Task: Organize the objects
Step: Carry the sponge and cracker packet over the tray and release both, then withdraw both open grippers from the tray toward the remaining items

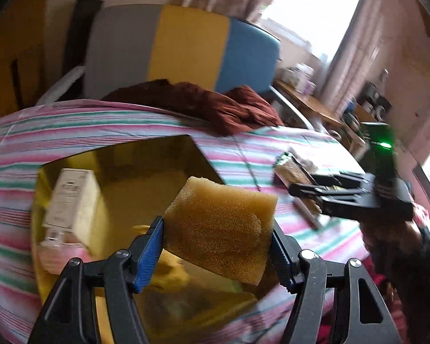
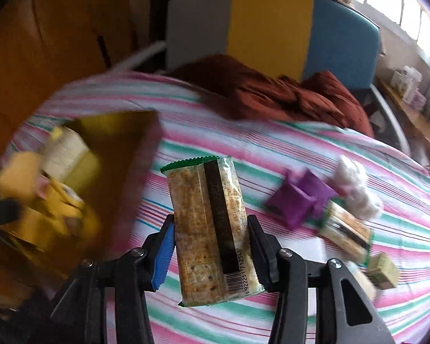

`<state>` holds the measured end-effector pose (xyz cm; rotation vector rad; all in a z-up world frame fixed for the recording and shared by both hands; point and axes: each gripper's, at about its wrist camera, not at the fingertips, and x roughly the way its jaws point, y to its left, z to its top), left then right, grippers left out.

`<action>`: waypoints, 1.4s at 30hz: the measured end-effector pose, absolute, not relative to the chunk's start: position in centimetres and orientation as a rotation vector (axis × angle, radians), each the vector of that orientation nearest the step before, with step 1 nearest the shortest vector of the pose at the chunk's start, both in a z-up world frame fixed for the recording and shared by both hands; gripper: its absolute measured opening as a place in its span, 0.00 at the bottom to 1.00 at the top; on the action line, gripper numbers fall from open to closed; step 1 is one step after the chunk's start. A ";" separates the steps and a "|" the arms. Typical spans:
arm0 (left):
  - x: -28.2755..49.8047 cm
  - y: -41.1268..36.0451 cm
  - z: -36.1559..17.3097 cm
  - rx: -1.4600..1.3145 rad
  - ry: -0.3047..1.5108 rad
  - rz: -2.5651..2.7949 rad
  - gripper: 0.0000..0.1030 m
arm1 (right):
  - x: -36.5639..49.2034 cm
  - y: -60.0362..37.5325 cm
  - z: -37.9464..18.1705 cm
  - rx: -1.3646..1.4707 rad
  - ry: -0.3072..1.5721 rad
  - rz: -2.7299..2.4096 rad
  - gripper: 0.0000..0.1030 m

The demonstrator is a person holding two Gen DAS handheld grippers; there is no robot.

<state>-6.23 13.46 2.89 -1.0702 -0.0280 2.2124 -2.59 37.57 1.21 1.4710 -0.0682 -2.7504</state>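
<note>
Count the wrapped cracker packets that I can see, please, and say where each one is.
2. One cracker packet is held in the right gripper above the striped bedcover. The second packet lies on the cover, beside the purple pouches. The yellow box may hide more.

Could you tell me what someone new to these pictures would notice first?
Probably the yellow sponge pinched in the left gripper over the open yellow box. Next, the cracker packet clamped in the right gripper above the striped cloth, with purple sachets lying further right.
</note>
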 end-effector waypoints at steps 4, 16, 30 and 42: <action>-8.6 11.5 2.6 -1.092 -0.048 2.303 0.66 | -4.4 34.2 2.1 1.425 -0.127 -2.686 0.47; -12.2 9.8 2.1 -1.101 0.017 2.461 0.80 | -9.8 27.5 2.5 1.385 -0.183 -2.728 0.53; -6.5 7.8 1.7 -1.062 0.051 2.573 0.91 | -4.2 27.2 2.3 1.337 -0.233 -2.810 0.63; -1.7 7.2 2.0 -0.989 0.069 2.634 0.96 | 1.2 25.5 1.1 1.263 -0.187 -2.925 0.70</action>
